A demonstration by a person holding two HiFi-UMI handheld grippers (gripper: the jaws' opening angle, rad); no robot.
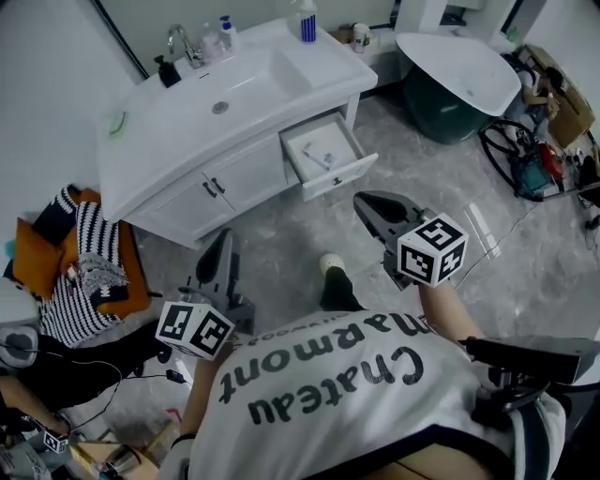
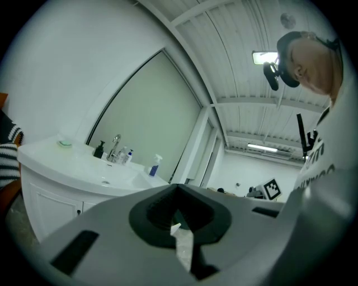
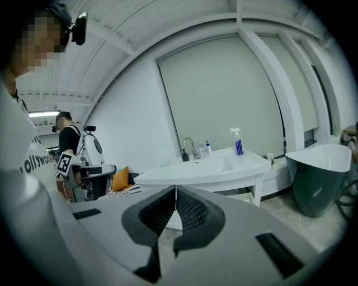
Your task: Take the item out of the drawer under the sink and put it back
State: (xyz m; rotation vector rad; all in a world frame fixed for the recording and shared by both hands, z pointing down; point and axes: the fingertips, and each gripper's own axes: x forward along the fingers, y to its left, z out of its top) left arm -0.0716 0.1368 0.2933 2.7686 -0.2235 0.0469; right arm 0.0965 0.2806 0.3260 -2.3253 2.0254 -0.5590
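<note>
Standing back from the white curved vanity cabinet (image 1: 234, 178) with its white built-in sink basin (image 1: 239, 84), well short of it, with grey marbled floor in between. Both grippers are held out in front at waist height, roughly level, noses toward the vanity. Left gripper (image 1: 225, 240), grey body with a black-and-white marker cube, sits low and close to the torso; its gripper view shows the jaw tips meeting (image 2: 178, 185), closed. A pale sliver shows lower between the pads, and I can't tell if it's a thing or just background. Right gripper (image 1: 362, 200) is further forward and nearer the drawer side. Its ribbed black pads are pressed together in its own view (image 3: 175, 187), closed with nothing between them. The white pull-out drawer (image 1: 342, 174) under the right end of the sink stands open. A small flat white item (image 1: 323, 155) lies inside it, well apart from both grippers. Readable text: the white T-shirt (image 1: 375, 394) reads "Chateau Marmont" in black, upside down in the head view. The right gripper view catches part of a word, "ollywo", on the same shirt. A white spray bottle with blue stripes (image 1: 307, 22) stands on the counter's back right corner, label not legible.
</note>
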